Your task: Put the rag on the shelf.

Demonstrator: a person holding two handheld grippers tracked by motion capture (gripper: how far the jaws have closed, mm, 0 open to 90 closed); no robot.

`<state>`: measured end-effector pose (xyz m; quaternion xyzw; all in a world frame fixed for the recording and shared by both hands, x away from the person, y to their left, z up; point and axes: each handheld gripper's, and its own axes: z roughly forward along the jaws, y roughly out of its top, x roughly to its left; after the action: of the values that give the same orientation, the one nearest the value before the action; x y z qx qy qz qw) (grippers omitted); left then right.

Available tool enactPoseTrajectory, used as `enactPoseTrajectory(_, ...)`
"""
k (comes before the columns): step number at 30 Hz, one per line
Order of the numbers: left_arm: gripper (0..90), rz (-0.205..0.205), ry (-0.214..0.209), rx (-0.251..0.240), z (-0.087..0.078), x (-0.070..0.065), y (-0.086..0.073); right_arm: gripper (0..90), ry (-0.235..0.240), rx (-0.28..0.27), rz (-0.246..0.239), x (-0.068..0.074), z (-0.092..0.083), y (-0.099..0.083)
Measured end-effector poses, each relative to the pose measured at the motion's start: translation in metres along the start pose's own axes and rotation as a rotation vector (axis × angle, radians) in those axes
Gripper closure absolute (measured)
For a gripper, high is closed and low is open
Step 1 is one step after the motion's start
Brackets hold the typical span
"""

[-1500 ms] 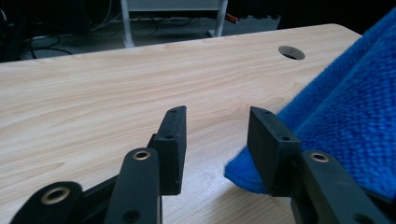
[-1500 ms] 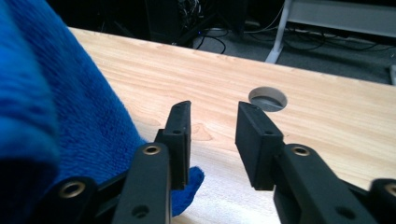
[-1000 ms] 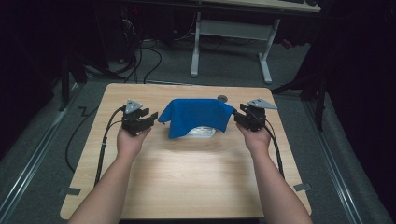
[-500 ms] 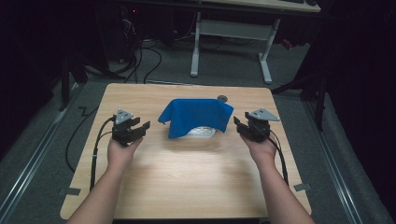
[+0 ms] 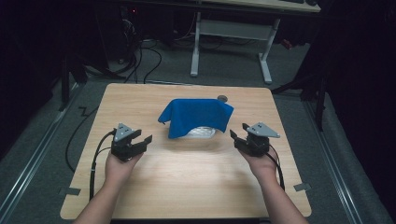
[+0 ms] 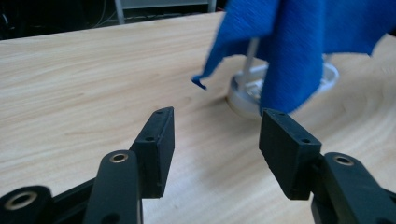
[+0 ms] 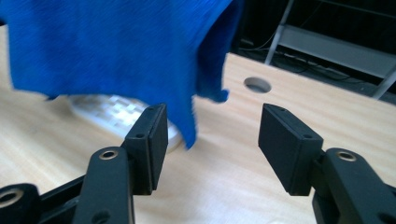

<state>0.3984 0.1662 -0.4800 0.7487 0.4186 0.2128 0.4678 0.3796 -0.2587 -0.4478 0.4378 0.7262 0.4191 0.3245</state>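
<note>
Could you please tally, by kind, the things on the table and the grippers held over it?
Blue cloth: 1
White rack under the cloth: 1
Grippers: 2, the left gripper and the right gripper, both open with nothing between the jaws
Total: 4

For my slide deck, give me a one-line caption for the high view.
Blue cloth draped over a white rack between two open grippers.
</note>
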Motion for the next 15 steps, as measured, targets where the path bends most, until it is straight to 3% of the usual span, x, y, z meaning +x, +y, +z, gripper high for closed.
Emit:
enactPoseTrajectory(10,45.3,0.025,-0.06,0.014,-0.018,-0.026,-0.024,40.3,0.047,0.008,-0.012,0.027,-0.022,-0.028)
enactPoseTrajectory(15,45.0,0.05,-0.077,0.052,-0.02,-0.041,-0.039,39.4,0.066,0.021,-0.025,0.041,-0.031,-0.042)
